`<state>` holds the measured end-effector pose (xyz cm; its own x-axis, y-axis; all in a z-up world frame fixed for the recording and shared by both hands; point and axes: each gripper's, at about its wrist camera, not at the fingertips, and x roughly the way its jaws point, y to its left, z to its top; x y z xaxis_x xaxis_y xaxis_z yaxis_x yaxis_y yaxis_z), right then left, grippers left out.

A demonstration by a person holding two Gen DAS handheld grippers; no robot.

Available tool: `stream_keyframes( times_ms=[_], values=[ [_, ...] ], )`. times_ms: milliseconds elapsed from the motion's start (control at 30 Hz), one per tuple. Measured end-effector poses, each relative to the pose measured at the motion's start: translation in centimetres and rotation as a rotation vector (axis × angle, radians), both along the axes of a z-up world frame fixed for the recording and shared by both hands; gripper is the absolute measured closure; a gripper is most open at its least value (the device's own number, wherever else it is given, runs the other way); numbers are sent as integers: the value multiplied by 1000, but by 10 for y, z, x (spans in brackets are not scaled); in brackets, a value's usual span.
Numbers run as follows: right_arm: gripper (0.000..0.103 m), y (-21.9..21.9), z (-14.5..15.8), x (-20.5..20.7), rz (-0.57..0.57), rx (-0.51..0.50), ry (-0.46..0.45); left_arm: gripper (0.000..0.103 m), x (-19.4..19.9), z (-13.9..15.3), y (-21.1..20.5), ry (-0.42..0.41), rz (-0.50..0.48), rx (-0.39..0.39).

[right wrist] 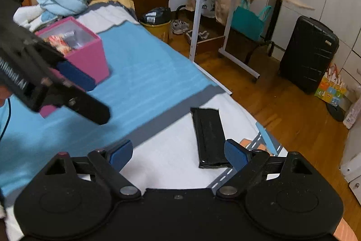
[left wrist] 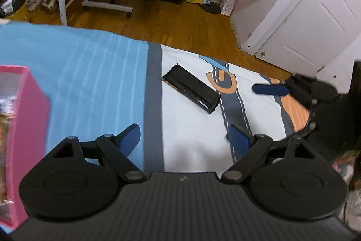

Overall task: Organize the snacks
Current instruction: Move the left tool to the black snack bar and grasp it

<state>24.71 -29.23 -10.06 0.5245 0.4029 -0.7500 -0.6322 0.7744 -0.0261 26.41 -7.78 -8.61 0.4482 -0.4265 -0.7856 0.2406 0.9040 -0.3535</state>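
Flat black foil snack packet [right wrist: 209,139] lies on the white bed sheet near the bed's foot edge, pink square box [right wrist: 90,53] well apart. Both claws, left [left wrist: 182,139] and right [right wrist: 178,153], spread, empty. Packet looks light, crinkly, slippery; pinch across its narrow width.

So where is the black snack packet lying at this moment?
The black snack packet lies flat on the white part of the bedspread, near the bed's edge, just ahead of the right tongs and well to the right of the pink box.
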Motion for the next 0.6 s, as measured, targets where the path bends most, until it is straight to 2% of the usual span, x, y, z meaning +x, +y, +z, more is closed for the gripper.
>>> stream_keyframes(
  times_ms=[233,333,400,500,600],
  values=[
    [12,-7,-53,28,-46,-12,34,19,27,-47,-26,31,25,-50],
    [16,-13,-66,34,-57,20,29,22,39,-68,-32,64,35,-168],
    [17,-16,-72,37,-62,54,30,22,46,-80,-35,85,56,-214],
    [17,-18,-83,43,-69,43,10,26,53,-92,-41,80,64,-203],
    [17,-23,-93,50,-109,39,0,36,62,-101,-43,66,75,-213]
  ],
)
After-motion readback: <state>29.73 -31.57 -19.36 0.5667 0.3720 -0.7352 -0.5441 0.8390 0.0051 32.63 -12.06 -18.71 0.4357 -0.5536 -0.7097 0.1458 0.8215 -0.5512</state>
